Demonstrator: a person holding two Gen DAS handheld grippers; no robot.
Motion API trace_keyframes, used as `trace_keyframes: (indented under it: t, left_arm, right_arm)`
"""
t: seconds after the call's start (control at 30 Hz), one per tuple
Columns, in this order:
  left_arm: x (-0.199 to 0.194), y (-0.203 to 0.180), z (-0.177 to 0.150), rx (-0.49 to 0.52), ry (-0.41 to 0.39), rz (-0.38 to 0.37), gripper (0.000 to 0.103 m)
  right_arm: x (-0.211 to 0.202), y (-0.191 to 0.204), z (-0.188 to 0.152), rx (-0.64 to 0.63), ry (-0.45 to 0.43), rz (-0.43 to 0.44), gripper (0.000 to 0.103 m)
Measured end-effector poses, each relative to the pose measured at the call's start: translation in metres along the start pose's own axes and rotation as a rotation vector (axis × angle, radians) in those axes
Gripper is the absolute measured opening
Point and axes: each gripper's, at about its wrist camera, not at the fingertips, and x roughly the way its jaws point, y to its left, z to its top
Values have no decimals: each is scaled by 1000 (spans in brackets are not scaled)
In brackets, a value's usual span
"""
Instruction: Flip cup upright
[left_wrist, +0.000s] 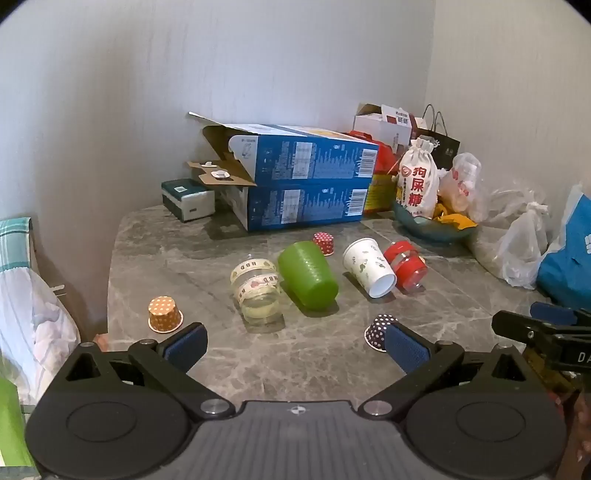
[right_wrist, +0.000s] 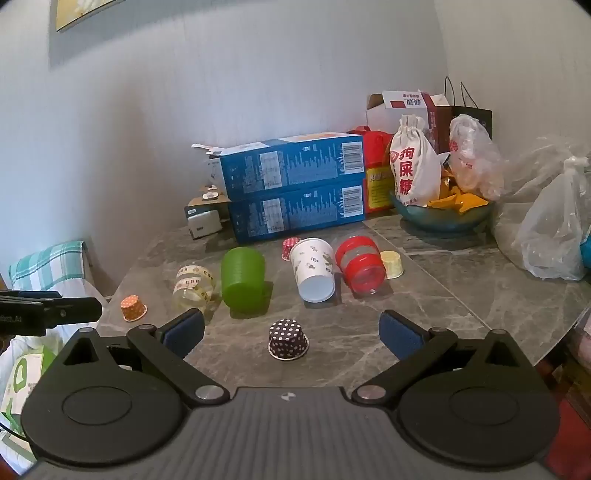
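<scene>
Several cups lie on their sides on the grey marble table (left_wrist: 207, 354): a clear cup with taped bands (left_wrist: 256, 290) (right_wrist: 194, 288), a green plastic cup (left_wrist: 307, 274) (right_wrist: 242, 277), a white paper cup (left_wrist: 368, 266) (right_wrist: 313, 271) and a clear cup with red bands (left_wrist: 405, 264) (right_wrist: 361, 266). Small dotted paper cups stand upside down: orange (left_wrist: 164, 314) (right_wrist: 133, 308), dark purple (left_wrist: 378, 330) (right_wrist: 288, 339), red (left_wrist: 323, 243) (right_wrist: 289, 247), and a yellow one (right_wrist: 392, 263). My left gripper (left_wrist: 295, 349) is open and empty, short of the cups. My right gripper (right_wrist: 291, 334) is open and empty, with the purple cup between its fingers' line.
Two stacked blue boxes (left_wrist: 306, 184) (right_wrist: 295, 192) stand behind the cups. A teal bowl (left_wrist: 432, 225) (right_wrist: 443, 218) with snack bags, plastic bags (right_wrist: 554, 236) and cartons fill the back right. The table edge runs at the left, with cloth (left_wrist: 29, 317) beyond it.
</scene>
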Motion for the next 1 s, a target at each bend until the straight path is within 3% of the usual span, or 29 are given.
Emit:
trace_keyframes:
  t: [0.33, 1.0]
  left_arm:
    - [-3, 0, -1, 3, 10, -5, 103]
    - [-3, -2, -8, -5, 22, -5, 103]
  right_arm:
    - [-16, 0, 6, -3, -17, -6, 102]
    - [-7, 6, 4, -21, -3, 13, 102]
